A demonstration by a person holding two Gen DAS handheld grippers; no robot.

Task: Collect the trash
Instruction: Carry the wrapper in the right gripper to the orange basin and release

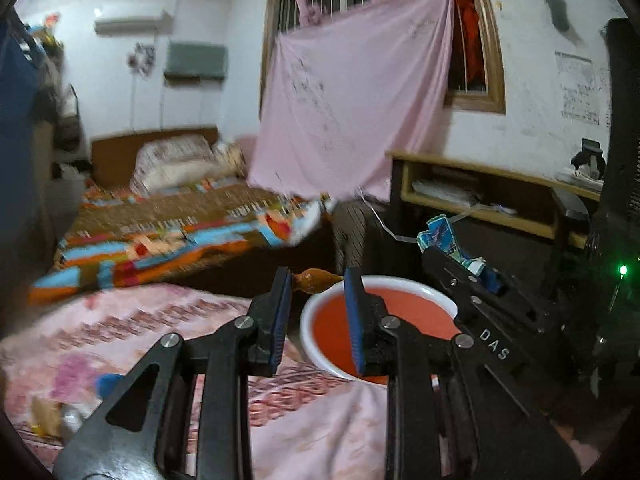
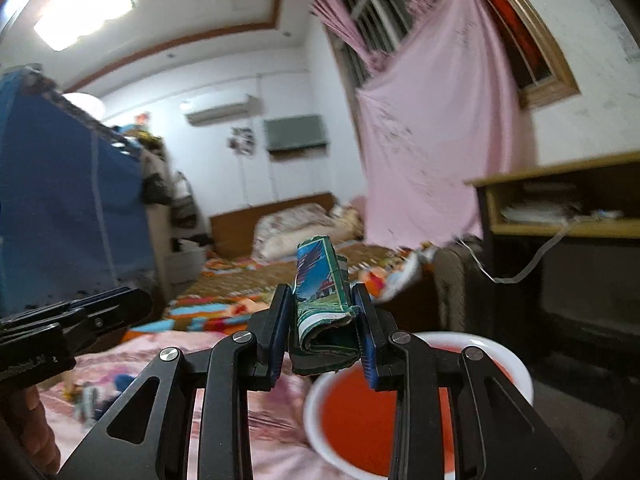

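Two grippers | my right gripper (image 2: 322,322) clamps folded blue-green wrapper (image 2: 320,300), plain only on right wrist | my left gripper (image 1: 316,320) pinches brown scrap (image 1: 314,281) at fingertips, 12 o'clock | red basin (image 1: 400,316) beneath | patchwork bed (image 1: 180,232) beyond, 10 o'clock

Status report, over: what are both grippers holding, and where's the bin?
Right gripper shut on folded printed paper. Left gripper pinching a brown scrap at its fingertips. Red basin with white rim just ahead, below both. Nothing in the way.
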